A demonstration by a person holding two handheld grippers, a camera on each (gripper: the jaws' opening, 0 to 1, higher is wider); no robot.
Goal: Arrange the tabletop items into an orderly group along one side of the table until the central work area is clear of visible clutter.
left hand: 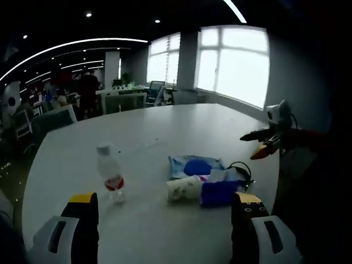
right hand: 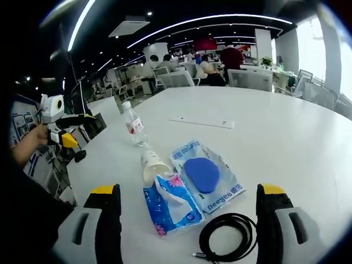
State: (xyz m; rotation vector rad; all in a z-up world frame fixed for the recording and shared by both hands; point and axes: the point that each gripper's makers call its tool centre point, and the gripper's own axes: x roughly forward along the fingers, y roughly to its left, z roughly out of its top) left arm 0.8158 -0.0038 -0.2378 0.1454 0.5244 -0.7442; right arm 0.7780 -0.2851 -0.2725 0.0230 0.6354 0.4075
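- Left gripper (left hand: 165,220): jaws spread wide apart, nothing between them, black pads with yellow tips rising from the bottom of the left gripper view, above the near edge of the counter (left hand: 181,124).
- Right gripper (right hand: 190,214): jaws likewise wide apart and holding nothing, seen at the bottom of the right gripper view; in the left gripper view it shows at the right edge (left hand: 268,144), held off the side of the counter.
- Cable (right hand: 228,235): black, coiled in a loop, lying on the counter between the right gripper's jaws, nearest that camera; one plug end points toward the bottom of the view.
- Tissue pack (right hand: 170,202): blue with a pink flower print, white tissue sticking out of the top, lying flat just beyond the cable and touching the paper cup.
- Wipes pack (right hand: 206,176): pale blue soft pack with a dark blue oval lid, flat on the counter, just beside the tissue pack.
- Paper cup (right hand: 153,164): white, tipped on its side, open end toward the tissue pack; possibly faintly patterned, too blurred to be sure.
- Water bottle (right hand: 134,125): clear plastic, white cap, red label, standing upright, set apart from the cluster on its far side in the right gripper view.
- White flat strip (right hand: 202,121): lying further back on the counter, well apart from the group.
- Background: open office with desks, chairs (right hand: 250,78), curved ceiling lights (right hand: 209,19), large windows (left hand: 234,63), and people seated in the distance.
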